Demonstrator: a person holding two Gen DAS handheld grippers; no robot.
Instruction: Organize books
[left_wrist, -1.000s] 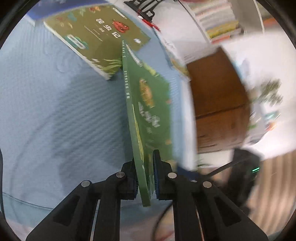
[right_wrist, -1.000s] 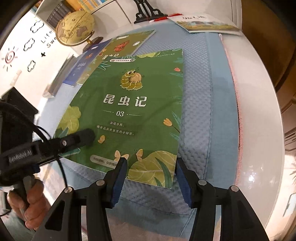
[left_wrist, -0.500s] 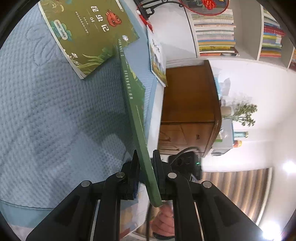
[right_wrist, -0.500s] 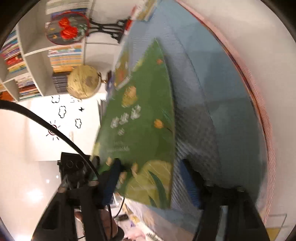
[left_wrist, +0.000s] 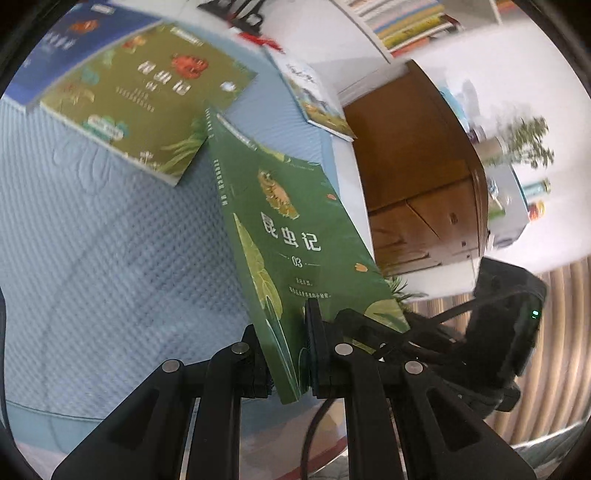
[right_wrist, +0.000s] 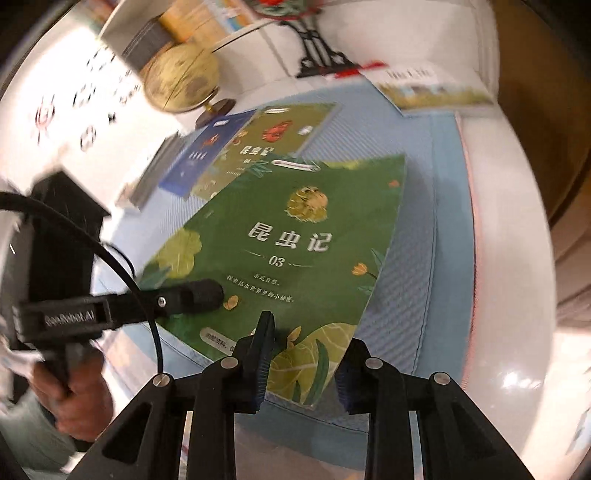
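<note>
My left gripper (left_wrist: 288, 332) is shut on the spine edge of a green book marked 03 (left_wrist: 295, 229), which it holds tilted above the blue mat (left_wrist: 92, 240). In the right wrist view one of the left gripper's fingers (right_wrist: 199, 295) lies across the cover of the green book (right_wrist: 295, 251). My right gripper (right_wrist: 303, 365) is closing, with the book's near right corner between its jaws; its pads do not visibly press on the book. A hand (right_wrist: 74, 391) holds the left gripper's handle.
An olive book marked 04 (left_wrist: 147, 96) and a blue book (left_wrist: 55, 55) lie overlapping on the mat beyond. A picture book (left_wrist: 314, 96) sits at the far edge. A globe (right_wrist: 181, 77), black stand (right_wrist: 317, 55), brown cabinet (left_wrist: 413, 166) and bookshelf (left_wrist: 406, 22) surround the table.
The green book has come up off the mat and rolled, so its cover now faces the left camera instead of showing edge-on. The right jaws have narrowed around its corner.
</note>
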